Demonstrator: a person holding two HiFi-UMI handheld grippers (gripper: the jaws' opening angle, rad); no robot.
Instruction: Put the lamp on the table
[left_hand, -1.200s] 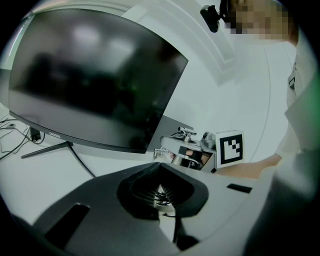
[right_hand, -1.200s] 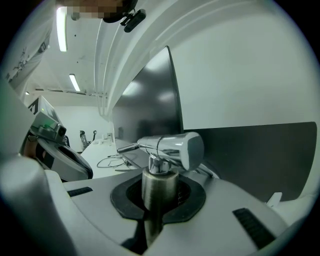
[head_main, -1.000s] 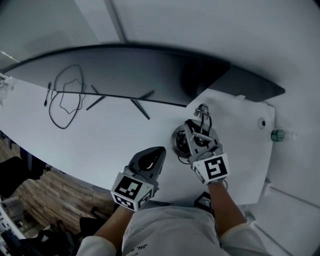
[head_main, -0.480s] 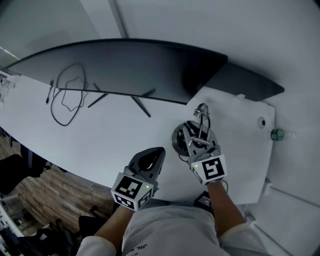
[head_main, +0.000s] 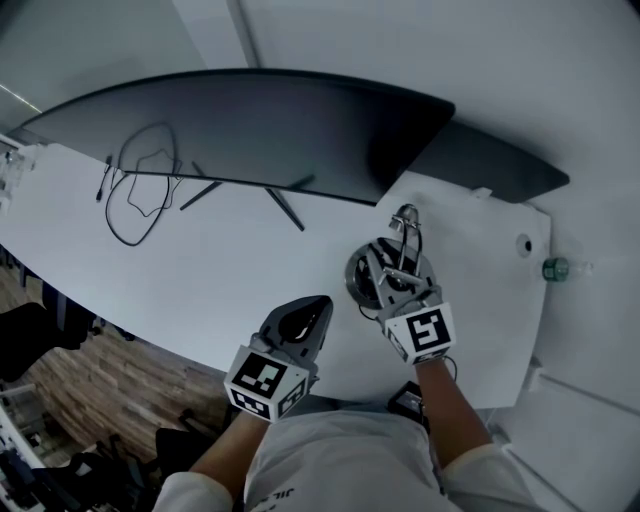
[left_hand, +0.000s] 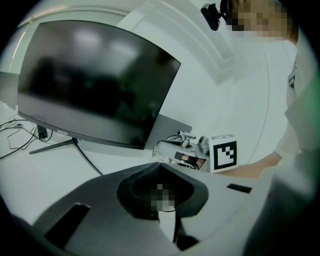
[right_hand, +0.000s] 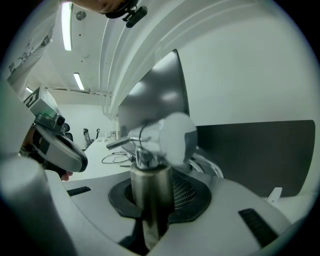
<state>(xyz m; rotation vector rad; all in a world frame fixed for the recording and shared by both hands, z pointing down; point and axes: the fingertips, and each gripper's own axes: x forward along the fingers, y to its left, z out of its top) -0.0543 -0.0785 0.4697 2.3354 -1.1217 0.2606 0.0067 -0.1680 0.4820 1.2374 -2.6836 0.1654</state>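
Observation:
The lamp (head_main: 366, 277) stands on the white table (head_main: 200, 275) on its round dark base, with its small metal head (head_main: 405, 216) at the far side. My right gripper (head_main: 393, 263) is over the base with the lamp's metal stem (right_hand: 150, 192) between its jaws. Those jaws are opening, and a dark gap shows beside the stem. The pale lamp head (right_hand: 172, 137) sits just above the stem in the right gripper view. My left gripper (head_main: 314, 306) hovers near the table's front edge, left of the lamp, shut and empty.
A wide curved monitor (head_main: 250, 125) stands across the back of the table on thin splayed legs. A looped black cable (head_main: 140, 185) lies at the far left. A small bottle with a green cap (head_main: 555, 269) sits off the table's right side.
My right gripper has barely moved and stays at the lamp's stem. The left gripper has not moved. The view has shifted slightly.

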